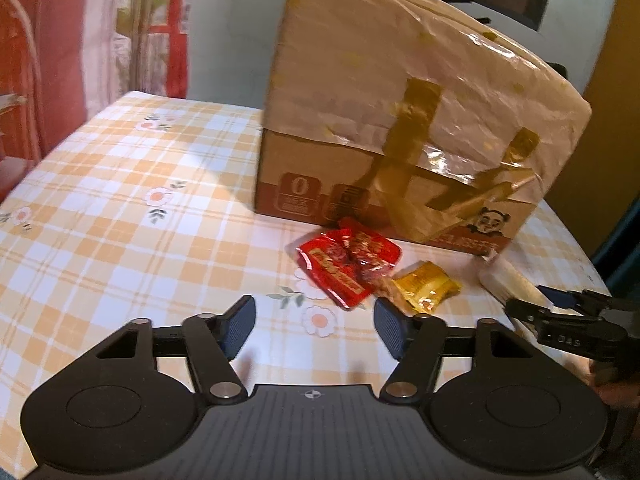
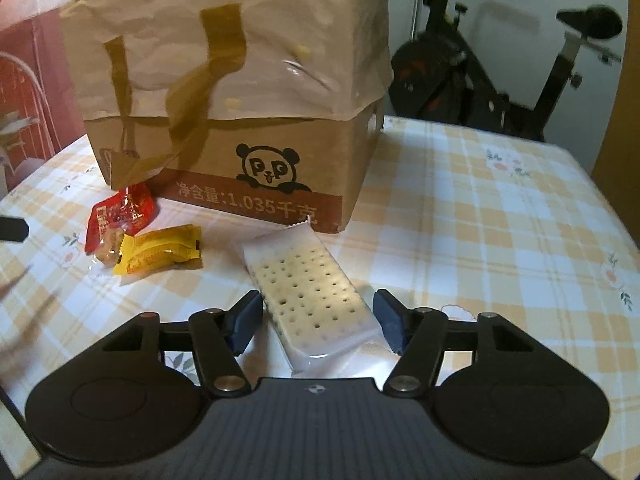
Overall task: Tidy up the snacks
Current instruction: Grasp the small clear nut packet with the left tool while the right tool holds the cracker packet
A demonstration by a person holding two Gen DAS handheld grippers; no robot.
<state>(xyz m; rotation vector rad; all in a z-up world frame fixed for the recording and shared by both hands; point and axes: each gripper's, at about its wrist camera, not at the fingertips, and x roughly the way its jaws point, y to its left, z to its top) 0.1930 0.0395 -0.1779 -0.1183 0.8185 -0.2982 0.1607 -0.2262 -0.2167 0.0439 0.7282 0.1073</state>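
Observation:
A wrapped cracker pack lies on the checked tablecloth between the fingers of my right gripper, and both pads touch its wrapper edges. In the left wrist view that gripper reaches in from the right around the same pack. My left gripper is open over the cloth with nothing between its fingers. Just beyond it lie a red snack packet and a yellow packet, with a small clear-wrapped snack between them.
A cardboard box with a panda print, covered by a paper bag with brown handles, stands right behind the snacks. An exercise bike is past the table's far edge. Red and white cloth hangs at the left.

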